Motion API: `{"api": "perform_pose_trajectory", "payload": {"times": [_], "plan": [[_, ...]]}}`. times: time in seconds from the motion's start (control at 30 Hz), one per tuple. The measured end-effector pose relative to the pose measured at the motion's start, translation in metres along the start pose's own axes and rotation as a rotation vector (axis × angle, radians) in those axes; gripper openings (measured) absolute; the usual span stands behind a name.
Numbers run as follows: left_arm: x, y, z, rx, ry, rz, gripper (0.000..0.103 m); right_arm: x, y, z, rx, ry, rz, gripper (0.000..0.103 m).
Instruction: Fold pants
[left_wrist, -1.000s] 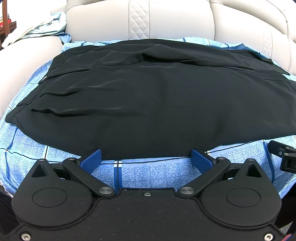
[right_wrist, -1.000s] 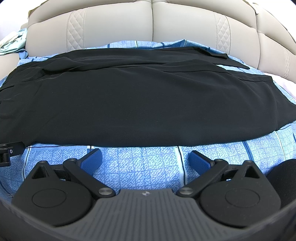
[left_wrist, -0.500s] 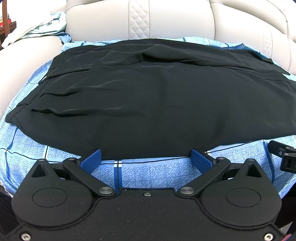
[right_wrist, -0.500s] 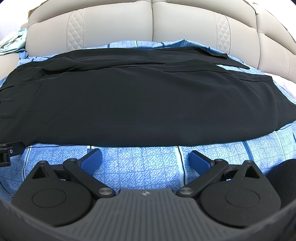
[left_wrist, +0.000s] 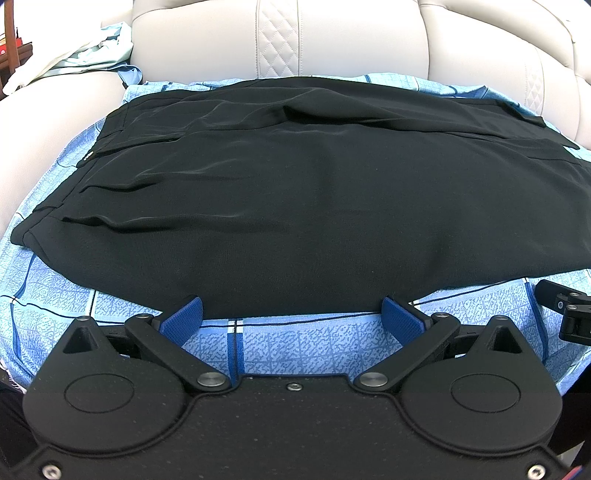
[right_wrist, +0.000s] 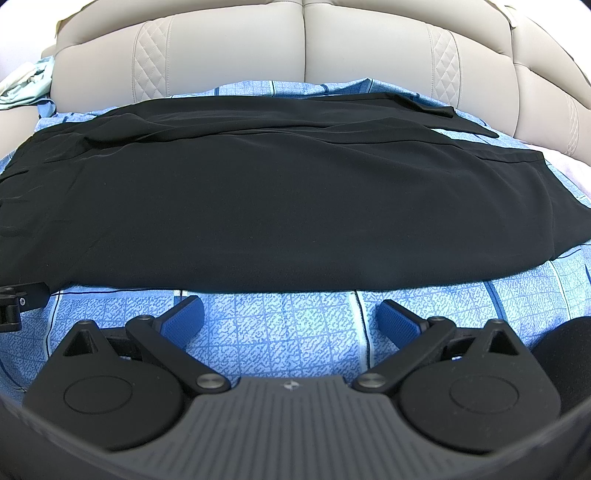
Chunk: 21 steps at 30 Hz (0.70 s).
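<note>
Black pants (left_wrist: 314, 192) spread flat, lengthwise across a blue patterned sheet (left_wrist: 295, 339) on a beige sofa (left_wrist: 332, 40); waistband toward the left, hems toward the right, one leg apparently overlapping the other with ridges along the far side. Left claw (left_wrist: 291, 314) spread wide, blue pads just at the near hem edge, nothing pinched. Right claw (right_wrist: 290, 314) likewise spread wide, empty, a little short of the near edge, over bare sheet. Step in hand judged as: grasp near long edge for first fold. For a clean result: slide lower fingers under the edge at two well-separated points, pinch all layers together, lift evenly, carry toward sofa back keeping edge taut and parallel. Risk: catching sheet along with fabric; thin slippery cloth likely to sag between claws.
</note>
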<state>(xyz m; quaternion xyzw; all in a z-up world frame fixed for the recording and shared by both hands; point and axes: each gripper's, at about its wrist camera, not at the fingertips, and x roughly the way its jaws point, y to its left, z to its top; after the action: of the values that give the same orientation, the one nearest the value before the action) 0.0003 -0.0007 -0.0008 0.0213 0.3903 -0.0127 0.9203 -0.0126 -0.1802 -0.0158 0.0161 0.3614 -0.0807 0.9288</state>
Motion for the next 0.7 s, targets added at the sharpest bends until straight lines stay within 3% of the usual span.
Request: {"api": "perform_pose_trajectory", "payload": {"times": [0.7], "plan": [[-0.0008, -0.0003, 0.0012, 0.002, 0.005, 0.003, 0.103, 0.0066, 0.0038, -0.0058, -0.008, 0.007, 0.001, 0.103]]}}
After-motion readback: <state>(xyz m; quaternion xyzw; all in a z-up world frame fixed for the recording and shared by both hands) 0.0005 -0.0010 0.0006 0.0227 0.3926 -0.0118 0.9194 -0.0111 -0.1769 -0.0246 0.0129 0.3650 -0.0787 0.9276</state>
